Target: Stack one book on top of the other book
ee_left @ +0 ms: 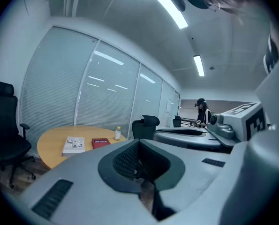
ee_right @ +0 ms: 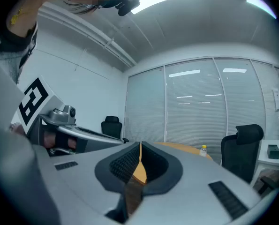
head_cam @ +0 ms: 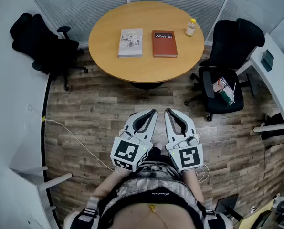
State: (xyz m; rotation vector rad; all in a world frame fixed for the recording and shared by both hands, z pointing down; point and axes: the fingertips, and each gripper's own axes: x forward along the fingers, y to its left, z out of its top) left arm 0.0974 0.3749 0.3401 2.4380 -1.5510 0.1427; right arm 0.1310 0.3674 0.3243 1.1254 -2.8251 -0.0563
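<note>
Wooden round table (head_cam: 108, 63), contents? asks the clerk.

Inspector: Two books, flat, covers up, side by side near the middle. Grey book (head_cam: 131, 42) on the left, red book (head_cam: 164, 43) on the right, a narrow strip of tabletop between them; neither rests on the other. A small yellow-capped bottle (head_cam: 191, 27) stands upright beyond the red book, near the edge.

Clerk: And the tongs?

Inspector: Left gripper (head_cam: 152, 113) and right gripper (head_cam: 169, 112) are held side by side close to the person's body, over the plank floor (head_cam: 84, 113), well apart from the table. Tips point toward it. Both sets of jaws are closed together, nothing between them.
</note>
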